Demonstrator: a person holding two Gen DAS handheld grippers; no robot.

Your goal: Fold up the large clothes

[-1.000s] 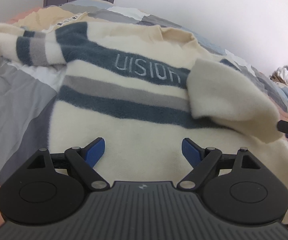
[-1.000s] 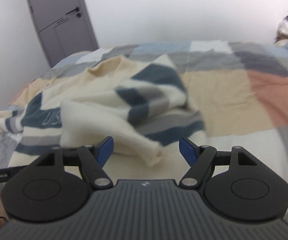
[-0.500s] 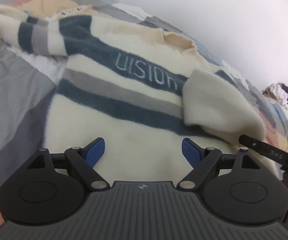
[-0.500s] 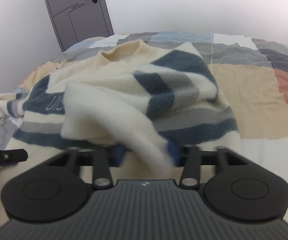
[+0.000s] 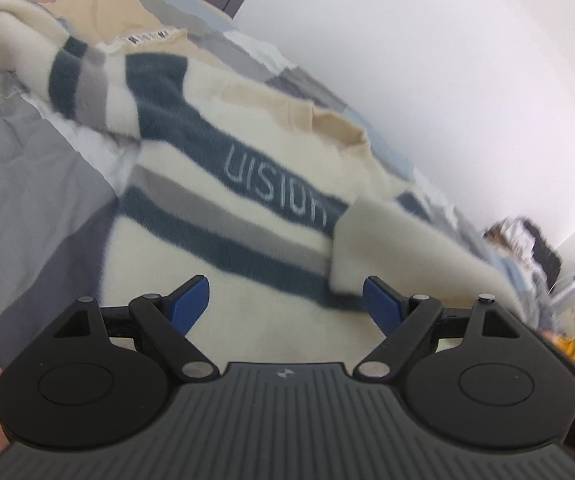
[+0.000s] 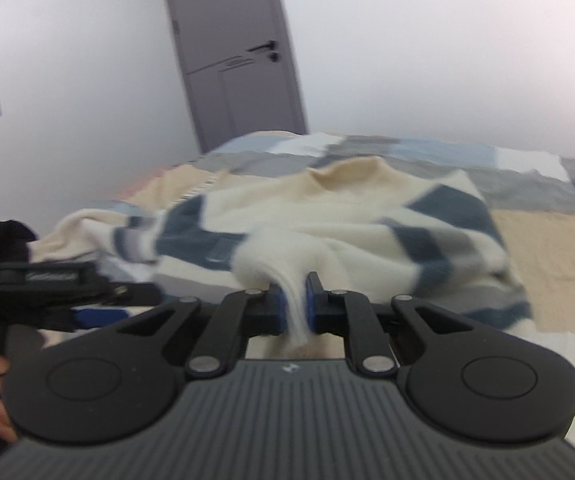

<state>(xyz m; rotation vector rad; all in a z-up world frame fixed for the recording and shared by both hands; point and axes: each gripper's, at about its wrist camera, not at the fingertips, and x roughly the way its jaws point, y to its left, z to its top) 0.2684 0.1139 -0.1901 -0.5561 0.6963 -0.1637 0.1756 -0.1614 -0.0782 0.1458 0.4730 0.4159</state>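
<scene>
Now the right tongs (image 6: 295, 304) are closing on the cream sleeve cuff (image 6: 293, 300), fabric pinched between the blue pads, while the striped sweater (image 5: 247, 184) lies spread on the patchwork bed (image 5: 27, 184). Left tongs (image 5: 285, 300) hover wide over the hem with nothing between them. Looks like the sleeve-fold step: that right sleeve is already draped across the chest. Next move, I'd say, calls for carrying the cuff flat across the body, keeping the grip firm so the fluffy knit doesn't slip free
</scene>
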